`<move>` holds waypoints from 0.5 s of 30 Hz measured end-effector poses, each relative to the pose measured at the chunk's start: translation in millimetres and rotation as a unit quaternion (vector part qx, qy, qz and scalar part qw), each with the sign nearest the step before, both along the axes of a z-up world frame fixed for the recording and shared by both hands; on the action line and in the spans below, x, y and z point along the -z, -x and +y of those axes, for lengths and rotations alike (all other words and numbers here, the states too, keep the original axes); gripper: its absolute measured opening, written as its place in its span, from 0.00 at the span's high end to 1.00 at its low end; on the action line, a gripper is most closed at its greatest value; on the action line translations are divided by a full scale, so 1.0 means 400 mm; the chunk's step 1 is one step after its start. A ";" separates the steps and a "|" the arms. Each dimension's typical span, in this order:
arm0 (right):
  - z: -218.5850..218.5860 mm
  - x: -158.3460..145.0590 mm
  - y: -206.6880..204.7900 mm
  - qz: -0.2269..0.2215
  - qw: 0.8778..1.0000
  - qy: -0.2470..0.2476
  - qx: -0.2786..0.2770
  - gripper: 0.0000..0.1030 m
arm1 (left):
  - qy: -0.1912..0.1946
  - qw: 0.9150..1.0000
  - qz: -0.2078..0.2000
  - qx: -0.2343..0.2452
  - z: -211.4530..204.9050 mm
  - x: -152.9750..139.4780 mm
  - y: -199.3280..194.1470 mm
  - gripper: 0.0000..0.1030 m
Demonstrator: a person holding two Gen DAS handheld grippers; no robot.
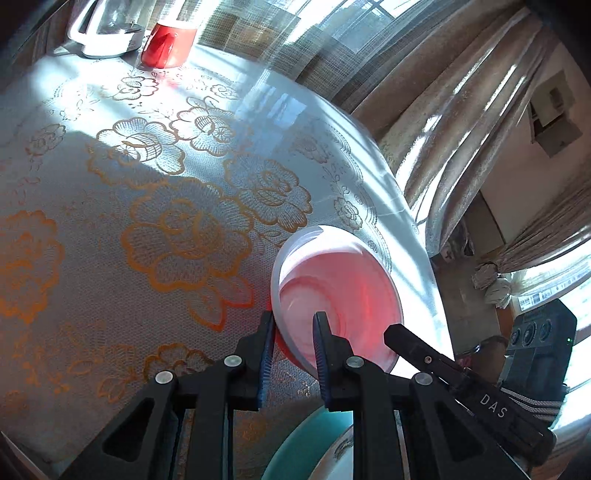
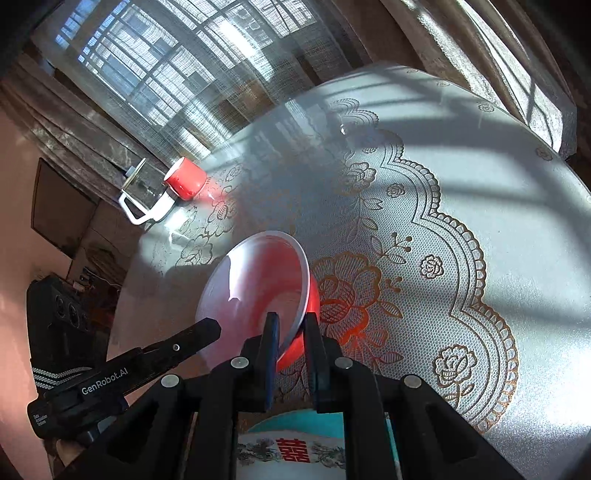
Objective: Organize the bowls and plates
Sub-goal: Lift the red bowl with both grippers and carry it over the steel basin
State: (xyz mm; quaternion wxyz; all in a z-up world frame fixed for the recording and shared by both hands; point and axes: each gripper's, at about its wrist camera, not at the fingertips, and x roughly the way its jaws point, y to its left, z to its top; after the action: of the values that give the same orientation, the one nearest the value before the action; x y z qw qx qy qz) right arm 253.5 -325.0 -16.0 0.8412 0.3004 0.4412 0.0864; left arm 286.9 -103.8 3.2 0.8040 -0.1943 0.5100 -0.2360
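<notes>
A red plastic bowl with a white inside [image 1: 340,295] is held tilted above the lace-covered table, gripped from two sides. My left gripper [image 1: 293,332] is shut on its near rim. My right gripper [image 2: 291,332] is shut on the opposite rim of the same bowl [image 2: 258,280]. The right gripper's finger [image 1: 417,345] reaches into the left wrist view; the left gripper's finger [image 2: 188,336] shows in the right wrist view. Below the grippers lies a teal plate [image 1: 295,450] with a white decorated dish on it [image 2: 291,452], partly hidden by the fingers.
A red jar [image 1: 168,44] and a white-framed glass pitcher [image 1: 107,29] stand at the table's far edge; both also show in the right wrist view, the jar [image 2: 184,177] and the pitcher [image 2: 144,199]. Curtains and windows surround the round table [image 2: 498,240].
</notes>
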 end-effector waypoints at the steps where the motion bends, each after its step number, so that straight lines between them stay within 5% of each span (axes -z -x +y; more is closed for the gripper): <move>1: 0.016 0.000 -0.001 0.001 1.000 -0.001 -0.007 0.87 | -0.003 1.000 0.000 -0.005 0.018 -0.002 0.010 0.81; 15: 0.211 0.009 0.000 0.019 0.996 0.007 -0.084 0.85 | -0.022 0.999 0.013 -0.047 0.198 0.021 0.095 0.80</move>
State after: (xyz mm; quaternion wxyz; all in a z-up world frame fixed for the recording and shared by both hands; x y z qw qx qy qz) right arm 253.6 -240.8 -19.5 0.8246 0.2582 0.4810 0.1483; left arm 249.0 -24.7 -5.3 0.8114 -0.2035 0.5161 -0.1838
